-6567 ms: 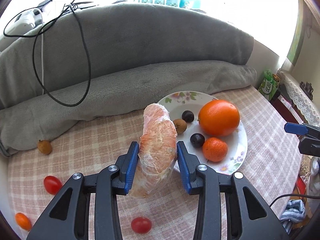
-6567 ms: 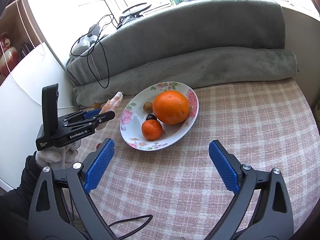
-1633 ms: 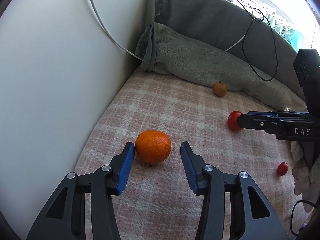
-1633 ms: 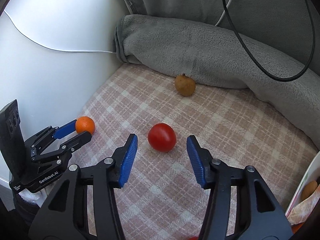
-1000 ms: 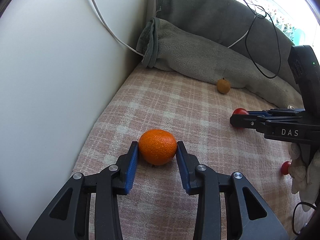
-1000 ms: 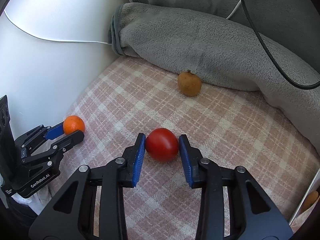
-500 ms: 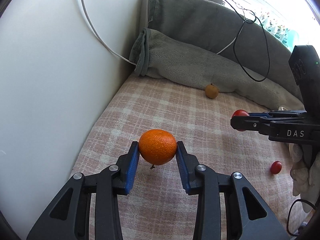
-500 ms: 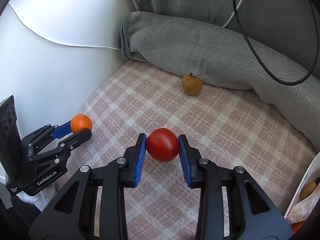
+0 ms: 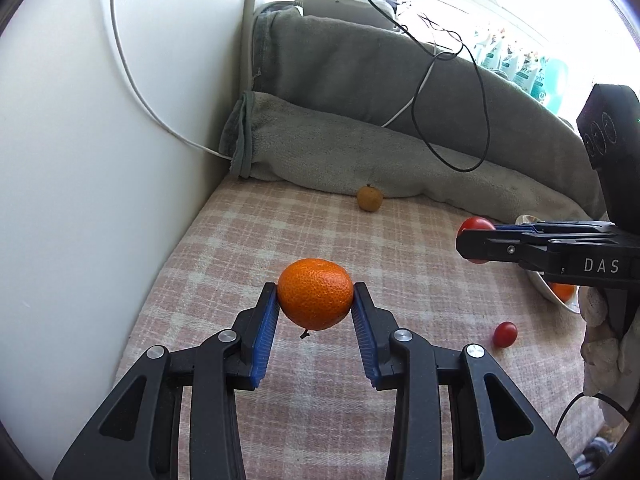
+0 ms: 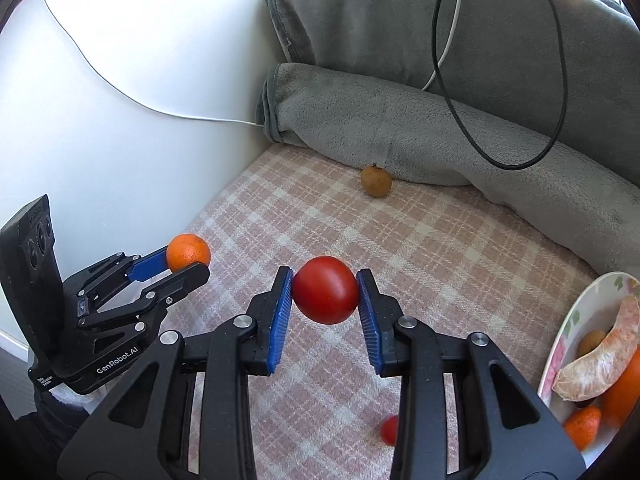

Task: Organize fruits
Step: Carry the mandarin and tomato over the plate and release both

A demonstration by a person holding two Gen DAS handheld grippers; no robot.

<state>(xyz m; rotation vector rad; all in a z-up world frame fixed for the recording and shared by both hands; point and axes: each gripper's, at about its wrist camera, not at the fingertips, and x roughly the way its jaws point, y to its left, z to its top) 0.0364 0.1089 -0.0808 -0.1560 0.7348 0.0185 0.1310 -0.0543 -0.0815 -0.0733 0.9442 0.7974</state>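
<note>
A: Wall [image 9: 80, 160] closes the left side; grey blankets [image 9: 400, 152] line the far edge of the checked tablecloth [image 9: 320, 232], and bare cloth lies between the two tools.

B: And the left gripper [image 9: 315, 312]?

A: Narrow, its blue pads pinching a mandarin [image 9: 315, 294] on both sides. The fruit hangs clear of the cloth, higher than half a second ago; a second ago it sat on the cloth.

B: The right gripper [image 10: 325, 296]?

A: Also narrow, clamped on a red tomato [image 10: 325, 289], likewise raised off the cloth since a second ago.

B: What else lies around?

A: A small brown fruit [image 10: 376, 181] just beside the blanket's fold, a cherry tomato [image 9: 505, 334] near the flowered plate [image 10: 576, 320] at the right, and on that plate a peeled citrus segment [image 10: 600, 364] with other fruit, which 6.6 seconds ago was in the left tool.
</note>
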